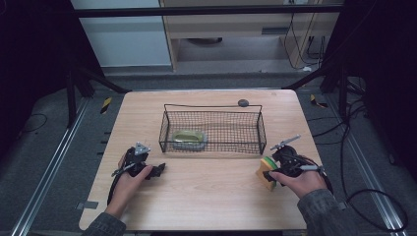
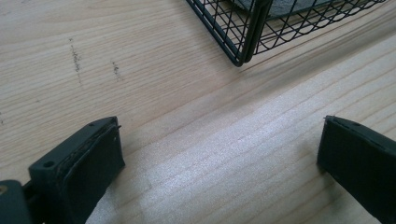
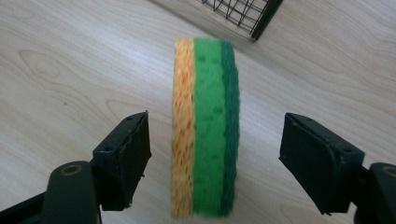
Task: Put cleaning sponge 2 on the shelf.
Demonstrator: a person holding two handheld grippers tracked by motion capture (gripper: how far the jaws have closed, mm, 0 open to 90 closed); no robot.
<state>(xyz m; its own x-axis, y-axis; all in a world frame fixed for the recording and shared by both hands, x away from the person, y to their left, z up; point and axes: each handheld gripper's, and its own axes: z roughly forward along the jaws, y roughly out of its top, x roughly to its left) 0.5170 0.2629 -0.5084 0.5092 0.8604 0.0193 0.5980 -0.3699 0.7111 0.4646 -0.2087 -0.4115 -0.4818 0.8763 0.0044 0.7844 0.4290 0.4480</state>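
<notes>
A layered sponge, orange, light green and dark green, stands on edge on the wooden table. It sits between the jaws of my right gripper, which is open with a gap on each side of it. In the high view the sponge is at the right front of the table with the right gripper around it. My left gripper rests on the table at the left front, open and empty. A black wire basket stands mid-table and holds a yellow-green sponge.
A small dark round object lies behind the basket near the table's far edge. The basket's near corner is just ahead of the left gripper. The basket's corner lies beyond the sponge. Bare wood stretches between the two hands.
</notes>
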